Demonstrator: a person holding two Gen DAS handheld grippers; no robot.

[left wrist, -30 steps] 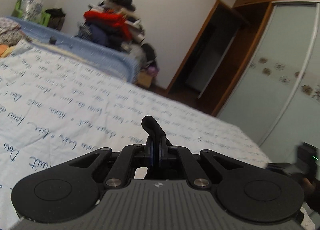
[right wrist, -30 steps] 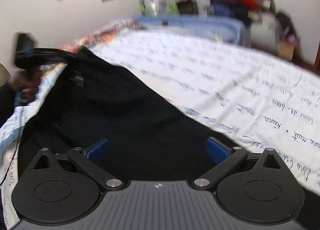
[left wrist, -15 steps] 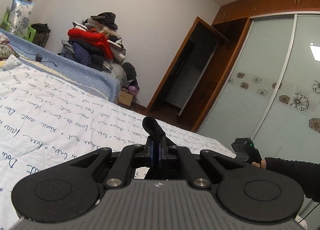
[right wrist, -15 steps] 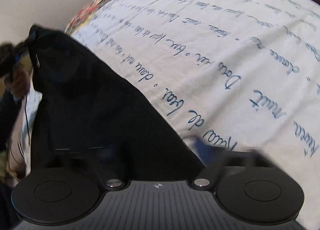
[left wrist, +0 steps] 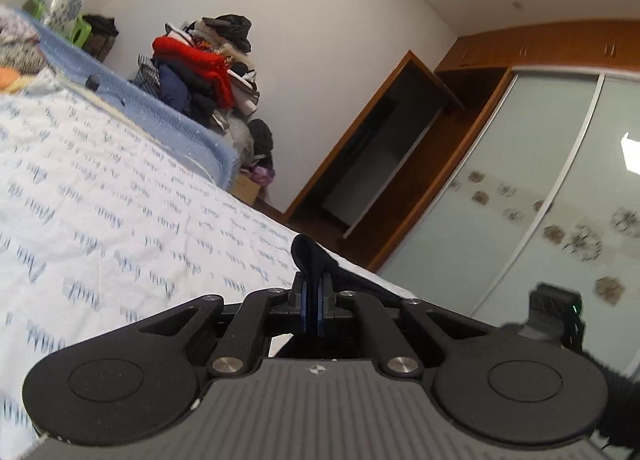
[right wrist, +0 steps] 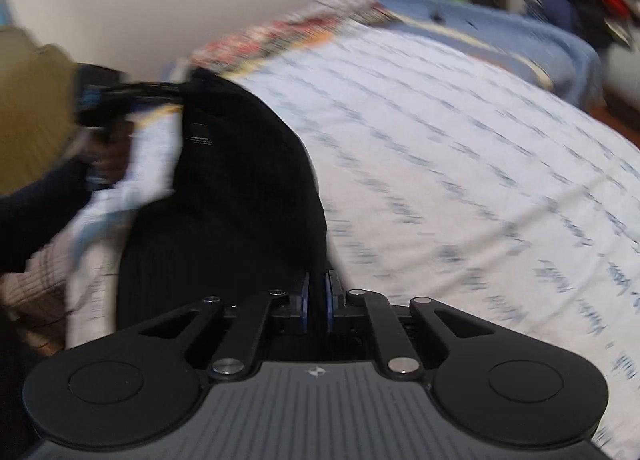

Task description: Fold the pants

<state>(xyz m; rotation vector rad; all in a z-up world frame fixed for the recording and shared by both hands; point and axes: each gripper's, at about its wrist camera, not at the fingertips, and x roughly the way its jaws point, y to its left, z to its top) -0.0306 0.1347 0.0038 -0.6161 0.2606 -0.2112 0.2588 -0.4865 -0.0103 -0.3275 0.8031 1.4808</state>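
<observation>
The black pants (right wrist: 240, 179) hang stretched above the white script-print bed sheet (right wrist: 460, 159). In the right wrist view my right gripper (right wrist: 316, 300) has its jaws closing tight, and the blue pads pinch the near edge of the pants. At far left my left gripper (right wrist: 160, 91) holds the other top corner, a hand behind it. In the left wrist view my left gripper (left wrist: 311, 300) is shut on a fold of the black pants (left wrist: 306, 256) that sticks up past the pads. The right gripper (left wrist: 554, 316) shows blurred at the right.
A blue blanket (left wrist: 160, 115) runs along the bed's far side, with a heap of clothes (left wrist: 200, 67) behind it. A wooden doorway (left wrist: 380, 163) and frosted wardrobe doors (left wrist: 540, 199) stand beyond the bed's end. A person's dark sleeve (right wrist: 36, 203) is at left.
The right gripper's jaws went from wide open to pinched on the pants' edge and it rose from the bed. The left gripper shifted sideways, still gripping its fold.
</observation>
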